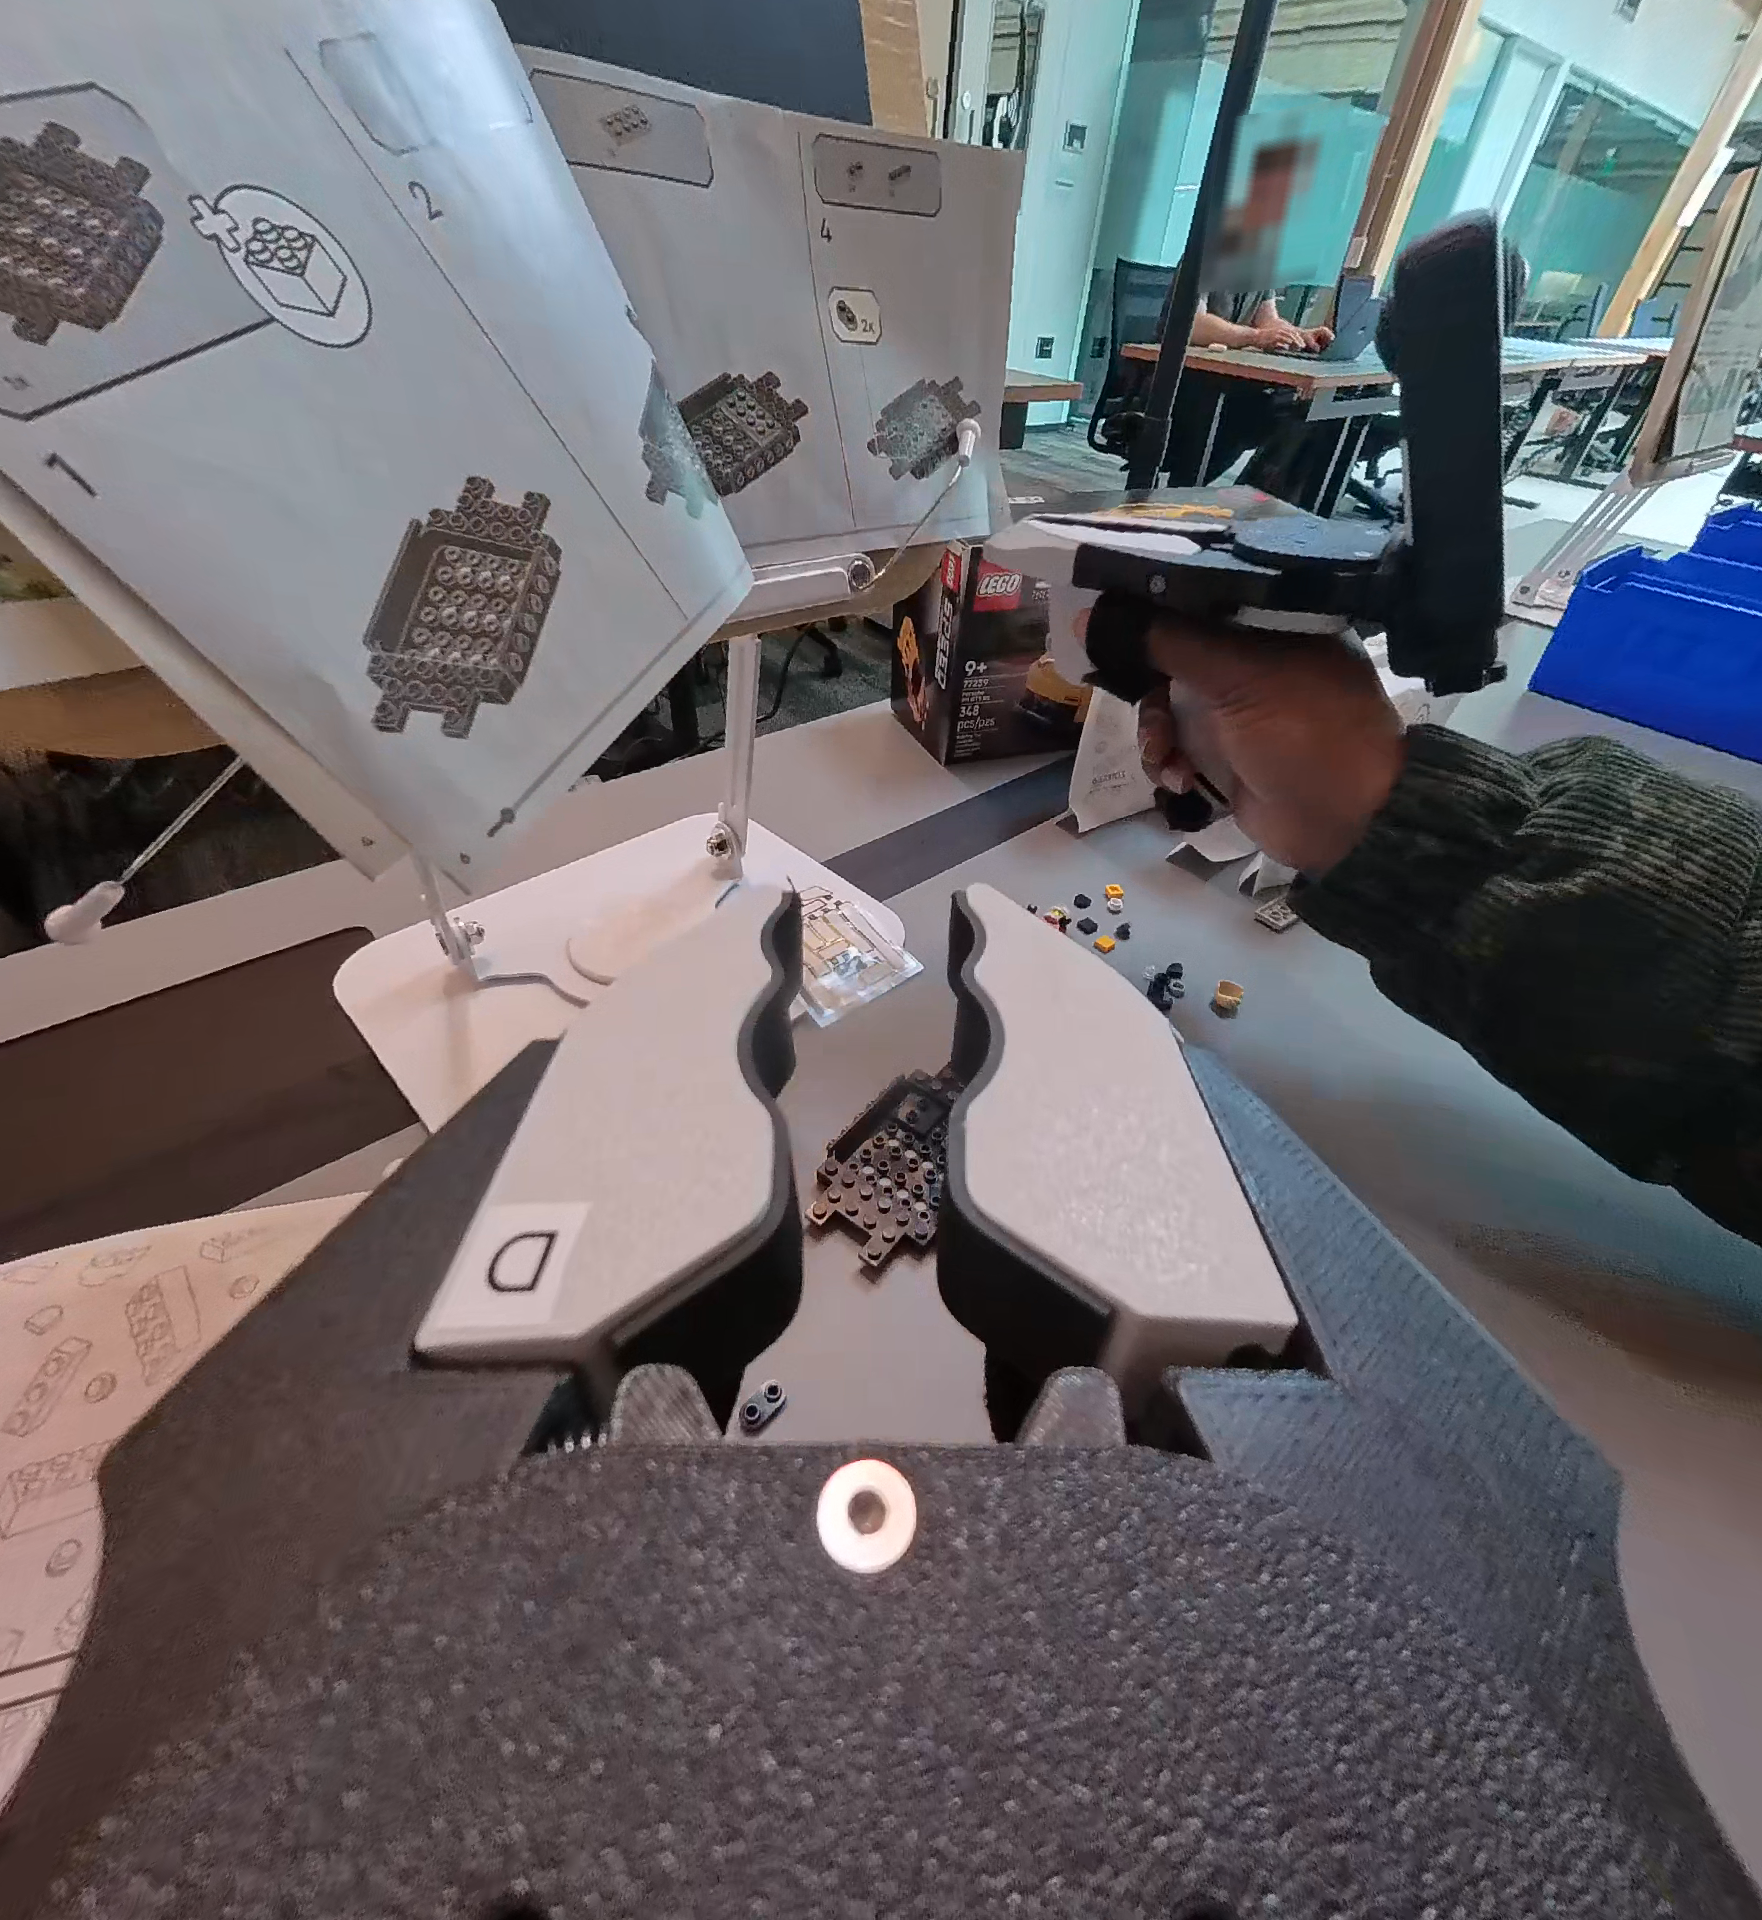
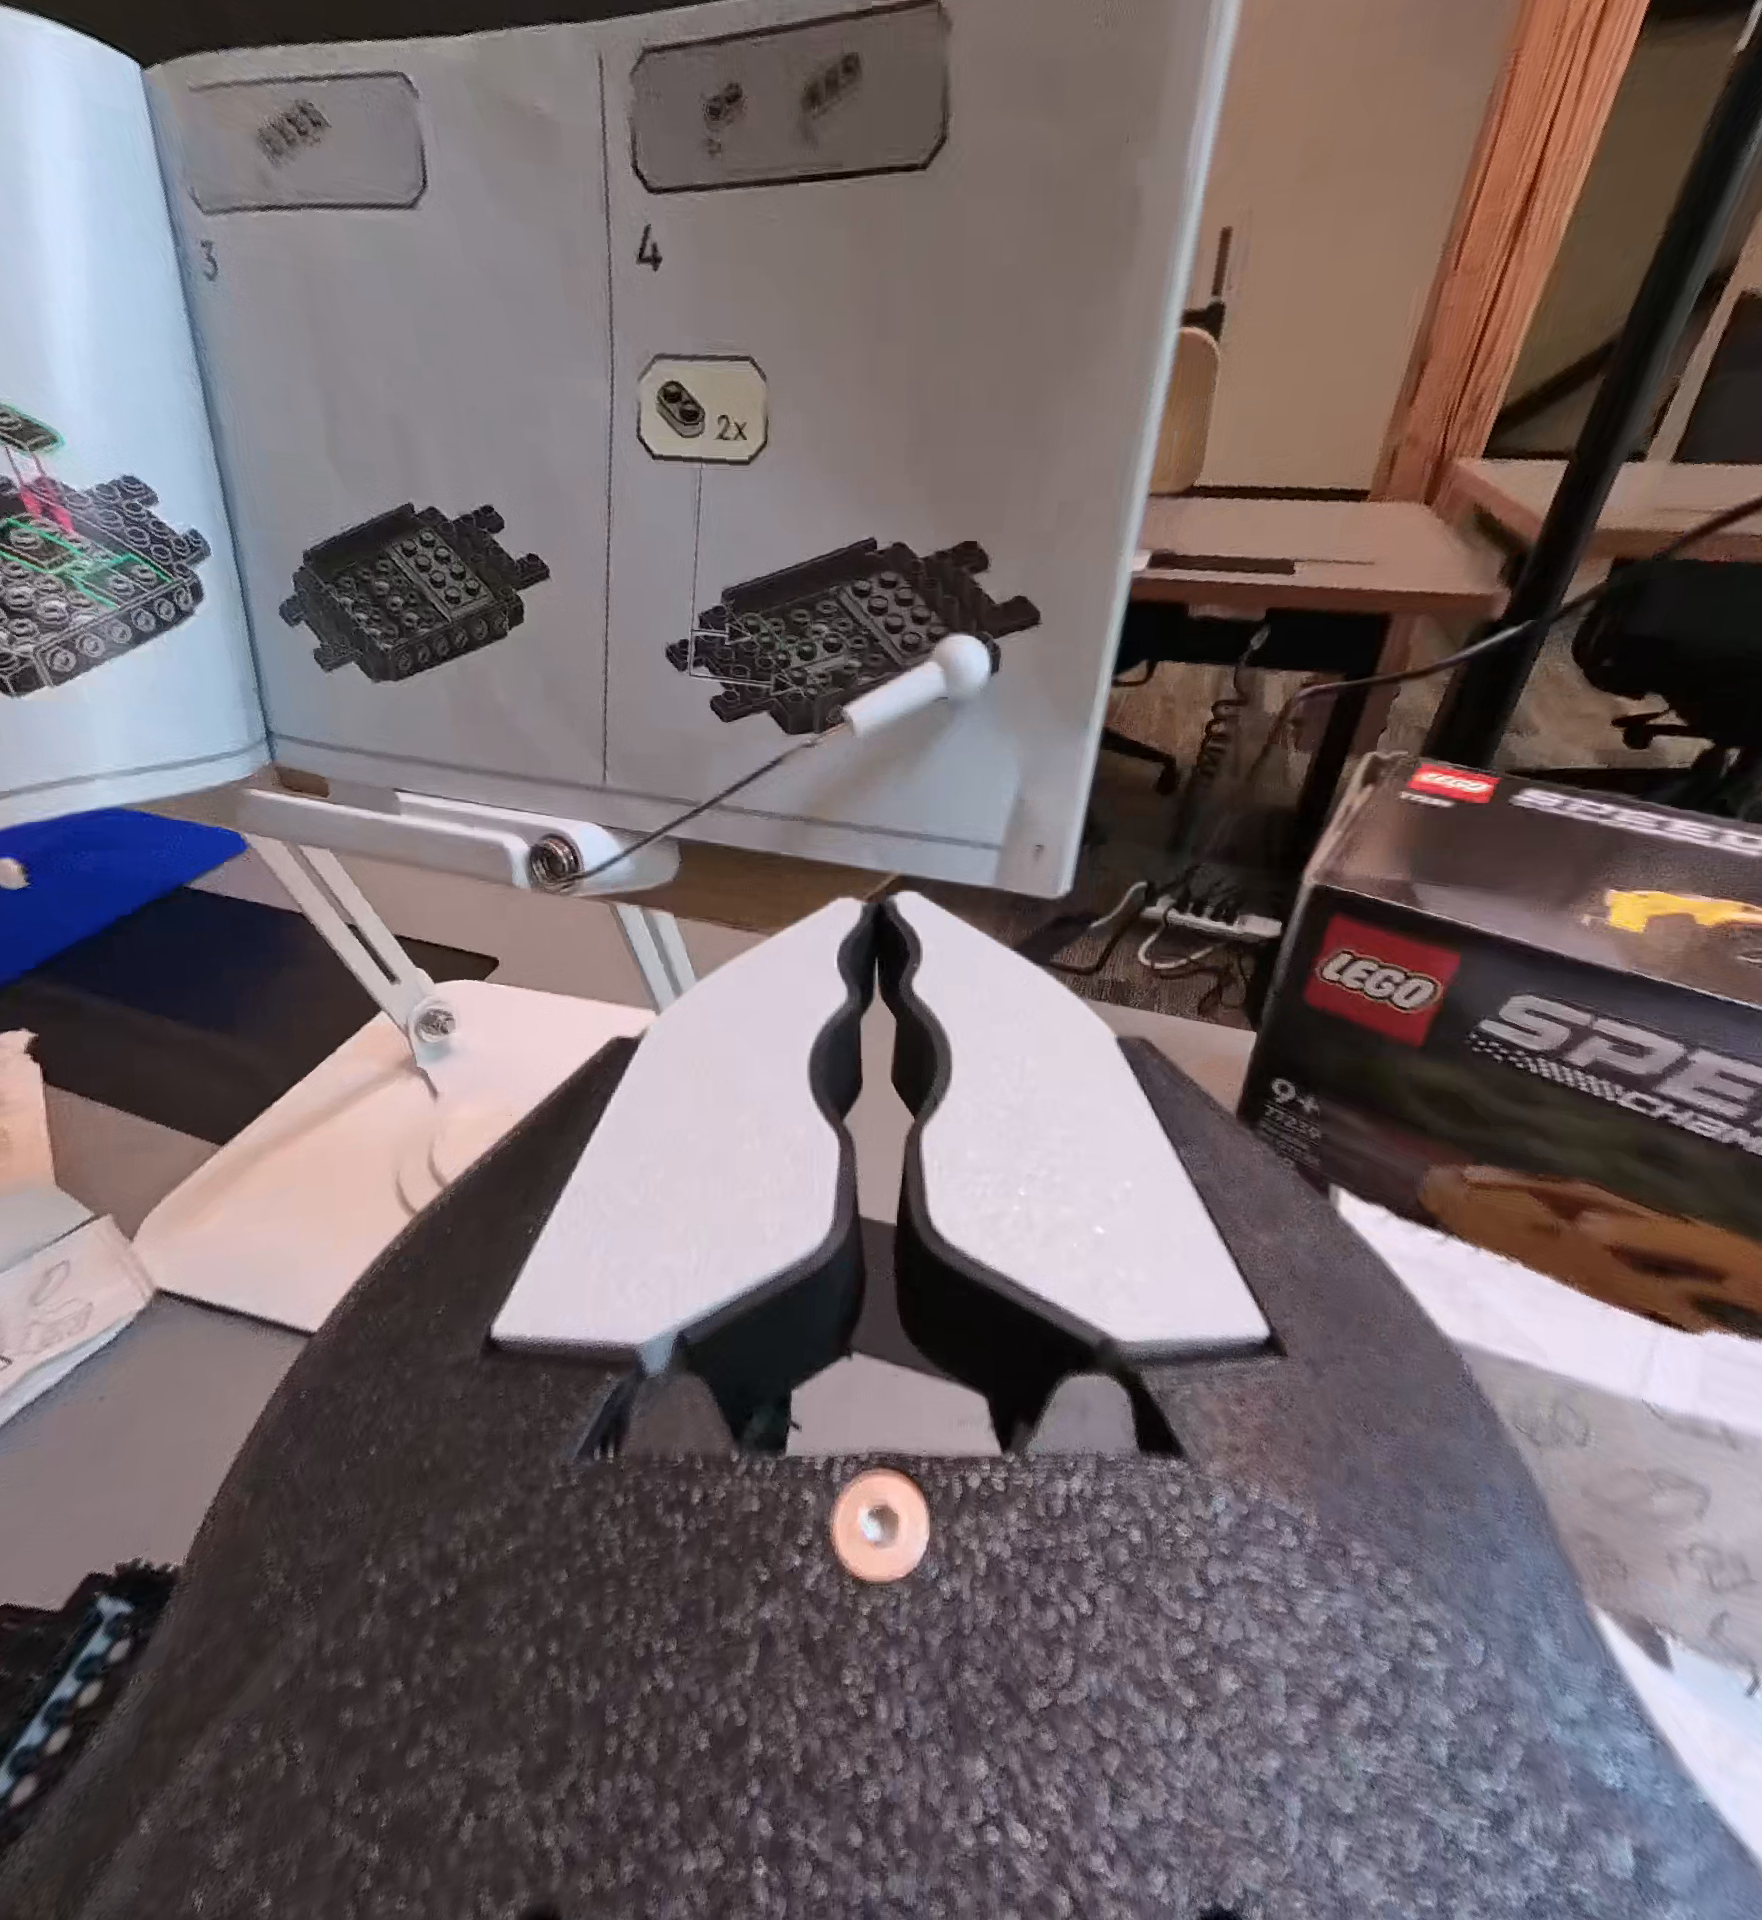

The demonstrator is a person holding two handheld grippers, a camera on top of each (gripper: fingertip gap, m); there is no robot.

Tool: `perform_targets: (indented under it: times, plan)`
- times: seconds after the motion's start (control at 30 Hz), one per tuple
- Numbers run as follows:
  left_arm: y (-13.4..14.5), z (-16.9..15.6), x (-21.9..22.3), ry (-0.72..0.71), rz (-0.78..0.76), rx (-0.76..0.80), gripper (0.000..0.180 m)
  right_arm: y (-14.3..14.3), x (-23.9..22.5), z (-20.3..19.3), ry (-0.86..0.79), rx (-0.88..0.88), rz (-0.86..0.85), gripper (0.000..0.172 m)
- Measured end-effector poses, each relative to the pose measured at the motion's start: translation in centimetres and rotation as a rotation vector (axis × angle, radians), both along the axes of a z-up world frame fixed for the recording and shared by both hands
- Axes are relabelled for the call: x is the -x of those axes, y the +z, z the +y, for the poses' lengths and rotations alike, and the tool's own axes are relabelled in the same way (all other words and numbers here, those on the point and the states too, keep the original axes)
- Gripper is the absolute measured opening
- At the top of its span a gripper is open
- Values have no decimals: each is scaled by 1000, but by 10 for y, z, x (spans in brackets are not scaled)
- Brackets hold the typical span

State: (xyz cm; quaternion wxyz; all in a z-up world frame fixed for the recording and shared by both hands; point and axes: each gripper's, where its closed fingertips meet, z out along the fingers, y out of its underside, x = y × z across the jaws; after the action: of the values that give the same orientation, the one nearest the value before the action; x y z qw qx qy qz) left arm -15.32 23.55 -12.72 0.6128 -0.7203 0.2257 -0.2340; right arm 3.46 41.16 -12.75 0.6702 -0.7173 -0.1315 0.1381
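Observation:
My left gripper [image 1: 877, 904] is open and points down at the dark table mat. A black studded brick assembly [image 1: 887, 1164] lies on the mat in the gap between its fingers, partly hidden under the right finger [image 1: 1085, 1122]. There is free space between the assembly and the left finger [image 1: 669, 1122]. A small black two-hole piece [image 1: 763, 1403] lies nearer the gripper's base. My right gripper [image 2: 877, 904] is shut and I see nothing between its tips. It is raised in front of the open instruction booklet [image 2: 804, 520]. It also shows in the left wrist view [image 1: 1064, 545], held by a hand.
The booklet [image 1: 337, 416] rests on a white stand [image 1: 503, 966]. A clear plastic bag [image 1: 851, 961] and several small loose pieces [image 1: 1105, 920] lie on the grey table. A toy box [image 2: 1583, 1039] stands at the right, blue bins [image 1: 1708, 623] behind, a printed paper bag [image 1: 46, 1403] at the left. The left gripper's tips are roughly 25 cm from the right gripper's.

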Motion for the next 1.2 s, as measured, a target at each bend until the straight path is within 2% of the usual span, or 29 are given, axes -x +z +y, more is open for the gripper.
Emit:
perform_targets:
  times: [0.07, 0.17, 0.2, 0.3, 0.4, 0.6, 0.83, 0.97, 1.2]
  plan:
    - [0, -1, 2, 5, -1, -6, 26, 8, -4, -6, 1, -43, 22, 3]
    - [-2, -1, 4, 2, -16, 7, 26, 19, 1, -7, 47, -14, 68, 33]
    - [-3, -1, 3, -2, -20, 11, 26, 20, 3, -5, 55, 13, 82, 39]
    - [-4, -2, 1, -5, -6, 6, 26, 21, 6, 4, 36, 46, 101, 37]
    - [-8, -4, 0, -11, 4, 9, 26, 21, 13, 11, 40, 62, 136, 28]
    - [-15, -4, 5, 1, 15, 18, 26, 11, 16, 6, 67, 116, 346, 10]
    - [-15, -3, 9, 12, 13, 15, 26, -10, 15, -1, 97, 190, 538, 9]
    - [-15, -1, 7, 10, 17, 14, 26, 5, 18, 1, 129, 87, 380, 1]
    - [-2, 11, -17, -32, 25, -3, 26, 38, 42, 5, 183, -65, -38, 0]
